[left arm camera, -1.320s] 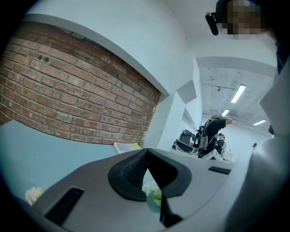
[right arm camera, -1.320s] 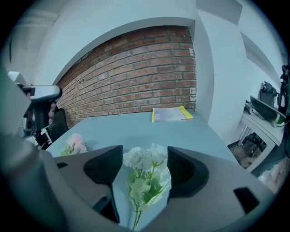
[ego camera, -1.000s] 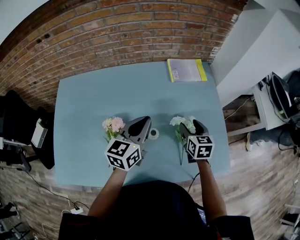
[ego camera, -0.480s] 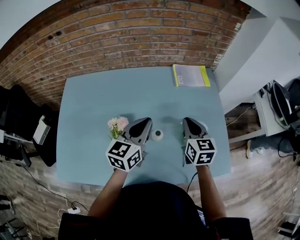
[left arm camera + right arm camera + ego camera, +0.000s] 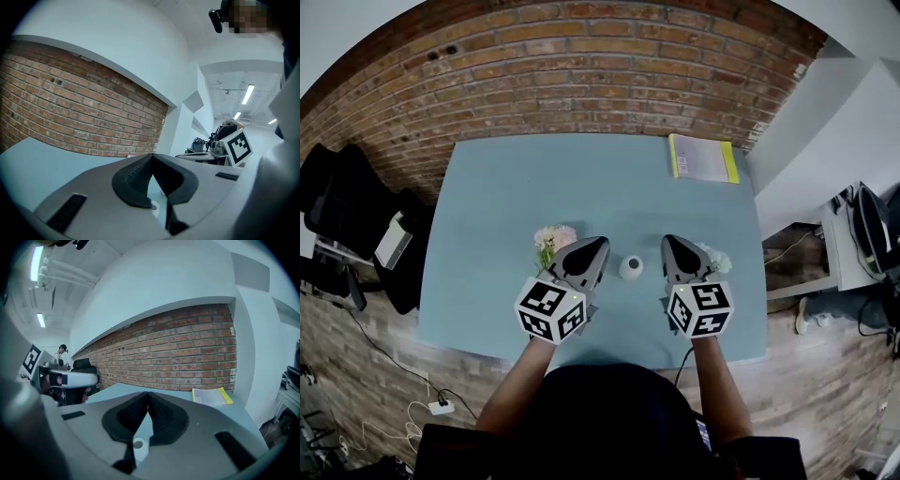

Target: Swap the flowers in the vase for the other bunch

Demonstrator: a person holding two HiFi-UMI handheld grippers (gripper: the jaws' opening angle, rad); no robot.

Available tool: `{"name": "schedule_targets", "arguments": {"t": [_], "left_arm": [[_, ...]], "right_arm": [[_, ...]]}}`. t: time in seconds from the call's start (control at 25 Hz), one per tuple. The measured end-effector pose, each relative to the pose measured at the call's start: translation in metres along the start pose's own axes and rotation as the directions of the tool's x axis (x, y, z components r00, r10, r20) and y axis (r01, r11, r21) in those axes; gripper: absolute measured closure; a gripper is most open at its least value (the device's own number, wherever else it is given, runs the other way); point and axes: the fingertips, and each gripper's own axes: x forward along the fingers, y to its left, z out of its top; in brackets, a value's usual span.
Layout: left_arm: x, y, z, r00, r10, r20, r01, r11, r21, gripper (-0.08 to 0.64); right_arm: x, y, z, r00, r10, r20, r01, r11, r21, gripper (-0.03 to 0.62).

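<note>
**Both claws closed on a bunch, the empty vase between them**

Over the near half of the counter (image 5: 506, 187), the pink flowers (image 5: 555, 236) lean out to the left of the left claw (image 5: 602, 244). That claw is clamped shut, its pads meeting at the tips with a dark stem (image 5: 169, 220) slanting through the slit below them. The small white vase (image 5: 630, 268) stands empty near the near edge, about midway between the counter's side edges and between the two claws. The right claw (image 5: 670, 242) has just been closing and now pinches another dark stem (image 5: 127, 458). Its white flowers (image 5: 718, 259) peek out on its right side. A yellow-edged booklet (image 5: 703, 157) lies at the far right corner.
</note>
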Motion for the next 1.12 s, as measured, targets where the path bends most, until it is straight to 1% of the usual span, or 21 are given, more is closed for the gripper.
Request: {"name": "schedule_targets", "arguments": {"t": [0.12, 0.36, 0.72, 0.92, 1.12], "left_arm": [[-0.01, 0.006, -0.001, 1.0, 0.012, 0.009, -0.012, 1.0, -0.01, 0.552], [-0.03, 0.023, -0.004, 0.998, 0.059, 0.023, -0.058, 0.997, -0.04, 0.552], [-0.059, 0.053, -0.017, 0.991, 0.133, 0.003, -0.132, 0.989, -0.072, 0.552], [-0.068, 0.066, -0.025, 0.989, 0.148, -0.017, -0.149, 0.985, -0.09, 0.552], [-0.073, 0.08, -0.04, 0.984, 0.163, -0.074, -0.171, 0.979, -0.111, 0.552]], "right_arm": [[0.006, 0.012, 0.0, 1.0, 0.024, -0.001, -0.024, 1.0, -0.008, 0.577], [0.016, 0.033, 0.001, 0.998, 0.065, -0.006, -0.065, 0.998, -0.004, 0.577], [0.03, 0.057, -0.003, 0.996, 0.094, -0.004, -0.094, 0.996, 0.013, 0.577], [0.038, 0.068, -0.008, 0.994, 0.11, -0.027, -0.109, 0.994, 0.022, 0.577], [0.046, 0.075, -0.012, 0.992, 0.119, -0.041, -0.118, 0.993, 0.022, 0.577]]}}
